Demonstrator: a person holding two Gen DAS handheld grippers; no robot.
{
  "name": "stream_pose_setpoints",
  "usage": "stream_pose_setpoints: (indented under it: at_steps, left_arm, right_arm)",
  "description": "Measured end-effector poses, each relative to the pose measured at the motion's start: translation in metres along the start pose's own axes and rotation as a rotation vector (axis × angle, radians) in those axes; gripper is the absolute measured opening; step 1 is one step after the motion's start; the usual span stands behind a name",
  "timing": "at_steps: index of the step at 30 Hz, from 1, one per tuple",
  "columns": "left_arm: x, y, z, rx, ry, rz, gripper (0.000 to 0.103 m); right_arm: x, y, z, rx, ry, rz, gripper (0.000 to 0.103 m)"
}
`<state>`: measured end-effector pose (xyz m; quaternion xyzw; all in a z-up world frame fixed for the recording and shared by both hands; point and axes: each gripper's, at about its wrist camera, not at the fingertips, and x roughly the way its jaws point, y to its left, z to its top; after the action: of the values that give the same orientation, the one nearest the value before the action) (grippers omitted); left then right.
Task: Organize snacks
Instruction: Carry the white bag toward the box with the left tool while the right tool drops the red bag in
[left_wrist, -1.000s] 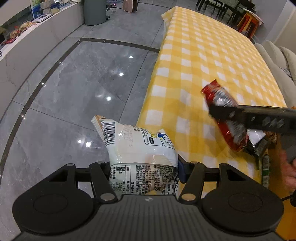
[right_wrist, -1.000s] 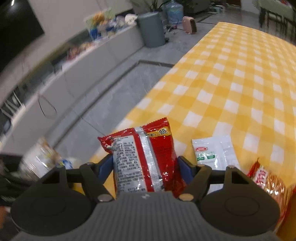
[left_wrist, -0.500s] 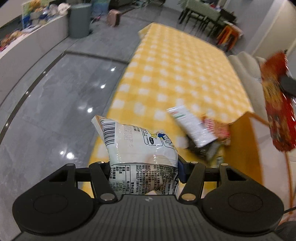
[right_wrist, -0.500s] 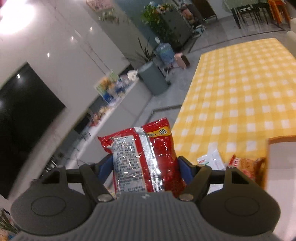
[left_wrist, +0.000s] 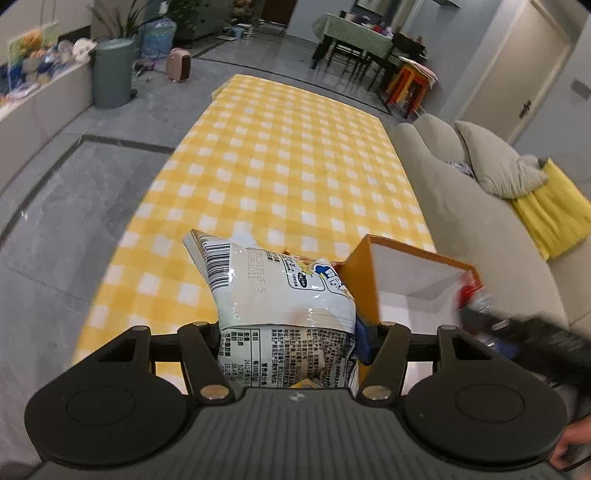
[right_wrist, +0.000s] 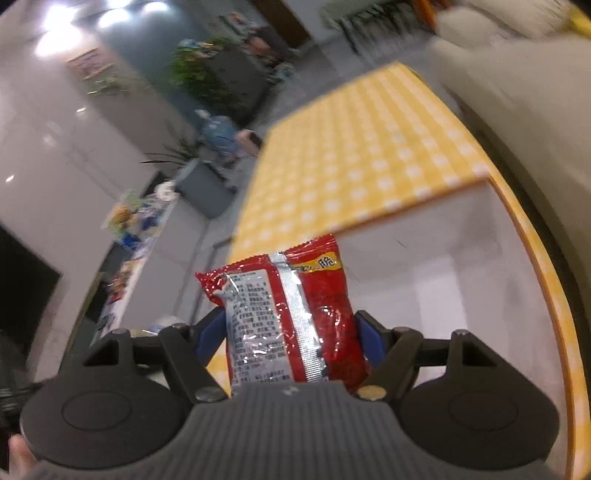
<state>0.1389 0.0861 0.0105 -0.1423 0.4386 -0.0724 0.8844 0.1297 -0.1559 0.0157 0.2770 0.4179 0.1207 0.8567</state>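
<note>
2 snack packs held above box: white pack clamped in left gripper, red pack clamped in right gripper. Probably light, crinkly, slippery, crushable; best pinched gently across sides.

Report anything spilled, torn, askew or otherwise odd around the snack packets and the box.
Nothing stands out. The white snack packet sits intact in the left claw, the red snack packet in the right claw, and the orange box stands upright and open on the checked tablecloth.

a grey sofa flanks the checked tablecloth; a grey bin stands beyond.
</note>
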Motion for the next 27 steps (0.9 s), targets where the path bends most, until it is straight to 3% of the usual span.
stream_pose_setpoints:
  at_steps: [5,8,12,17,21,23,27]
  left_arm:
    - [0.016,-0.012,-0.018,0.026,0.012,-0.034,0.068]
    - [0.028,-0.01,-0.018,0.013,0.052,-0.07,0.068]
    - [0.03,-0.011,-0.016,0.038,0.041,-0.076,0.068]
    - [0.033,-0.004,-0.016,0.016,0.05,-0.082,0.068]
    - [0.039,0.0,-0.016,-0.005,0.071,-0.072,0.068]
    - [0.041,0.001,-0.017,-0.019,0.087,-0.07,0.068]
    - [0.039,-0.001,-0.017,-0.011,0.082,-0.067,0.068]
  right_arm:
    - [0.038,-0.027,-0.006,0.04,0.068,-0.08,0.073]
    - [0.063,-0.037,-0.007,0.069,0.123,-0.12,0.073]
    - [0.089,-0.046,-0.012,0.081,0.17,-0.185,0.073]
    - [0.107,-0.056,-0.012,0.134,0.229,-0.184,0.074]
    - [0.112,-0.056,-0.014,0.146,0.252,-0.176,0.081]
    - [0.112,-0.061,-0.015,0.137,0.265,-0.186,0.087]
    - [0.112,-0.061,-0.018,0.109,0.268,-0.17,0.087]
